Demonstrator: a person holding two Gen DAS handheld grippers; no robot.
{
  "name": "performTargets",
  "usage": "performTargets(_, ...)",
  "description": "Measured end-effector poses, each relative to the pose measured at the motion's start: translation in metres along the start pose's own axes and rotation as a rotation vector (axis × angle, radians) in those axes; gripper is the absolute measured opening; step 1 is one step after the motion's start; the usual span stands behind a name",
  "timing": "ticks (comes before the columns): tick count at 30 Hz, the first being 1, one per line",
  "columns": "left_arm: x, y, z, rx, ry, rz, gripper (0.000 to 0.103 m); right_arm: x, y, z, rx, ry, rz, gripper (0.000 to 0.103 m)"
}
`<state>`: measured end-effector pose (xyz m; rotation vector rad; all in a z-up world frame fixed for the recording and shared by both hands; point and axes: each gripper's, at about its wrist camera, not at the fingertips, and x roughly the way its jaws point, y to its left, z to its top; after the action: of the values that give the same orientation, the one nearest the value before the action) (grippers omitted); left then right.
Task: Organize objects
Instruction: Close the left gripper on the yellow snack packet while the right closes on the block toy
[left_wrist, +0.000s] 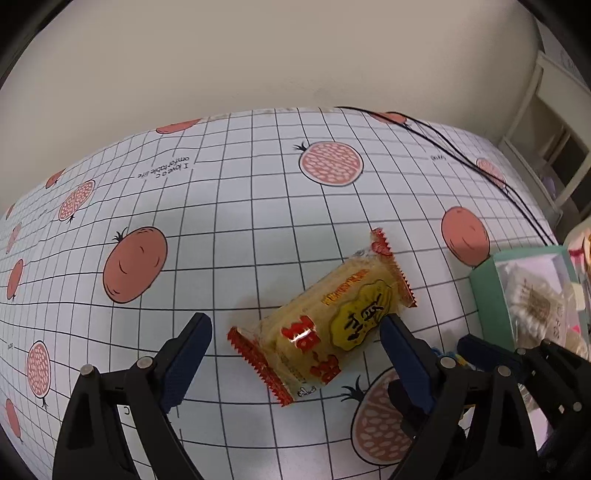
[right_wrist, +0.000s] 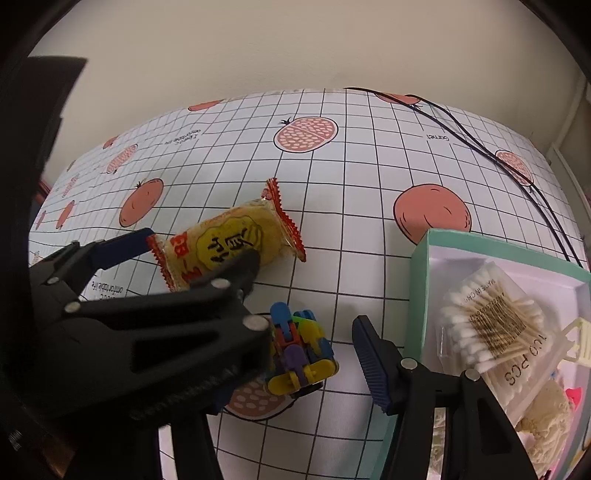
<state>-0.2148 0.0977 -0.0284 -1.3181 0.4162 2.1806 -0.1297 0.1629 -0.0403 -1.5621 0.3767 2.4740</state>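
Observation:
A yellow snack packet with red crimped ends lies slanted on the tablecloth. My left gripper is open and straddles it, one finger at each side; the right fingertip touches the packet's edge. The right wrist view shows that same left gripper around the snack packet. A colourful plastic link toy sits on the cloth between the fingers of my open right gripper. The right gripper's left finger is hidden behind the left gripper's body.
A teal box with a white inside stands at the right, holding a bag of cotton swabs and other small items. Black cables run across the far right of the fruit-print grid tablecloth. A beige wall stands behind.

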Motion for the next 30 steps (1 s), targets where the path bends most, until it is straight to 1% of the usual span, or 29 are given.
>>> performTargets(3, 0.000, -0.002, -0.001, 0.001, -0.002, 0.001, 0.090, 0.000, 0.000, 0.000, -0.001, 0.001, 0.001, 0.056)
performTargets(4, 0.000, -0.002, -0.001, 0.001, -0.005, 0.001, 0.086, 0.000, 0.000, 0.000, 0.000, 0.001, 0.002, 0.054)
performTargets(5, 0.000, -0.002, -0.002, -0.001, -0.007, 0.001, 0.080, 0.000, 0.000, 0.000, 0.000, 0.002, 0.002, 0.053)
performTargets(7, -0.001, -0.001, -0.003, -0.003, -0.005, 0.005, 0.073, -0.001, 0.000, 0.001, 0.000, 0.002, 0.001, 0.050)
performTargets(9, 0.000, -0.001, -0.003, -0.005, -0.007, 0.003, 0.071, -0.001, 0.000, 0.000, -0.002, 0.005, 0.001, 0.046)
performTargets(12, -0.003, 0.001, -0.006, -0.010, -0.016, 0.001, 0.066, -0.002, 0.002, 0.000, -0.007, 0.011, 0.003, 0.041)
performTargets(20, -0.015, 0.005, -0.010, -0.048, -0.017, 0.017, 0.048, -0.005, 0.008, -0.007, -0.026, 0.034, 0.002, 0.040)
performTargets(25, -0.023, 0.007, -0.018, -0.073, -0.020, 0.047, 0.040, -0.012, 0.011, -0.013, -0.044, 0.042, -0.007, 0.039)
performTargets(30, -0.032, 0.008, -0.027, -0.099, -0.020, 0.058, 0.032, -0.023, 0.015, -0.019, -0.062, 0.043, -0.014, 0.039)
